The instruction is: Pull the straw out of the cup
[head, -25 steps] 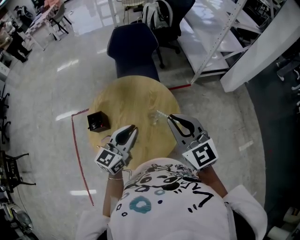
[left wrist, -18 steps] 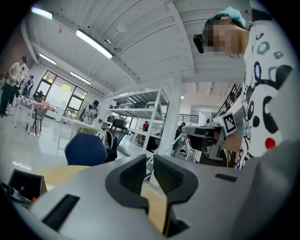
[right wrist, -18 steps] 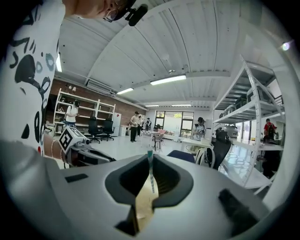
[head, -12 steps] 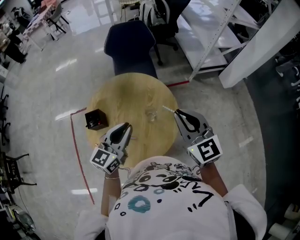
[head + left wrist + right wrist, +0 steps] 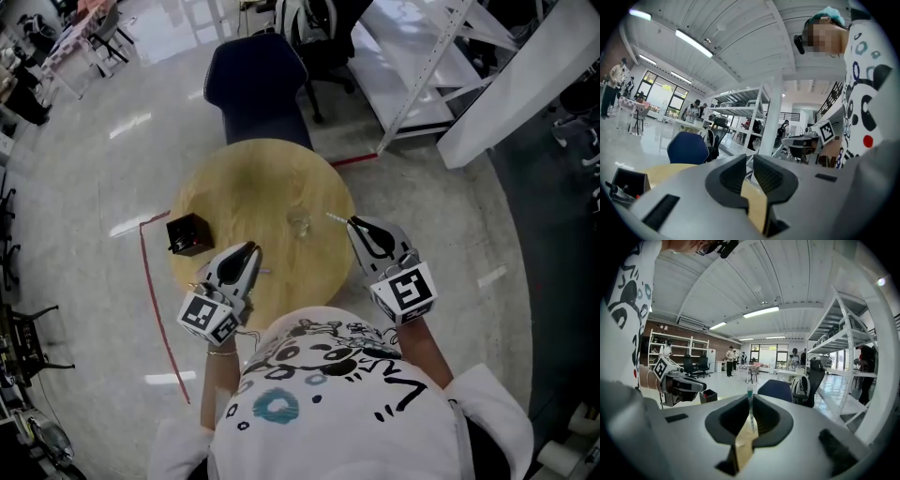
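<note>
There is one round table [image 5: 248, 187] made of pale wood. On it stands one cup [image 5: 300, 223], clear like glass and small. One little black box [image 5: 187, 234] sits near the table's left edge. One dark blue chair [image 5: 258, 84] with a rounded back is behind the table.

There are two grey grippers. The right gripper [image 5: 352, 223] has its fingers pinched on one straw [image 5: 336, 217]. The straw is thin and clear with a blue-green tip. It is out of the cup, just beside it on the right. The left gripper [image 5: 251, 251] holds nothing, and its fingers are almost together with only a thin gap.
</note>
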`<state>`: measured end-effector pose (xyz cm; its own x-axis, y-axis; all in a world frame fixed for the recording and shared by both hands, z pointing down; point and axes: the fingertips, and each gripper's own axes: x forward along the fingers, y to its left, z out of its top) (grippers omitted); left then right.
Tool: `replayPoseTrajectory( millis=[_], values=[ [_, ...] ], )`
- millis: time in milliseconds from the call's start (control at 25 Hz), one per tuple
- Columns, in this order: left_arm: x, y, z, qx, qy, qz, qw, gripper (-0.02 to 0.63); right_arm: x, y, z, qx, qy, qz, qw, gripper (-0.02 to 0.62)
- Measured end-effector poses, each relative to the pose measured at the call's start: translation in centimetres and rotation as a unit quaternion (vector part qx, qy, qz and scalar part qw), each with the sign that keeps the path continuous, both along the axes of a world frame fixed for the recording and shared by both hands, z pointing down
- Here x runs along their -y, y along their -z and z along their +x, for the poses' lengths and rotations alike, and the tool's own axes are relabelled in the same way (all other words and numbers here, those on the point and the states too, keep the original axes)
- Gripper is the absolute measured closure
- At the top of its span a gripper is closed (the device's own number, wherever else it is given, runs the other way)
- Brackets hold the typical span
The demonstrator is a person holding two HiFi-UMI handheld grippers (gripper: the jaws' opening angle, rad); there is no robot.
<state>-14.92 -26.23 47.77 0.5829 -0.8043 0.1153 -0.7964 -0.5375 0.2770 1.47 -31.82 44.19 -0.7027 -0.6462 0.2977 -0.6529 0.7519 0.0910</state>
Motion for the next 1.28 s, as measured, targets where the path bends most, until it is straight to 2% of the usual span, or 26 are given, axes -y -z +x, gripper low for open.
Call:
replayPoseTrajectory(
  millis=[1280],
  values=[
    [-0.2,-2.3,0.3,0.001,-0.003,-0.026,0.9997,0.561,-0.7,-8.0,-0.7,-0.034,0.018,-0.077,0.996,0.555]
  ],
)
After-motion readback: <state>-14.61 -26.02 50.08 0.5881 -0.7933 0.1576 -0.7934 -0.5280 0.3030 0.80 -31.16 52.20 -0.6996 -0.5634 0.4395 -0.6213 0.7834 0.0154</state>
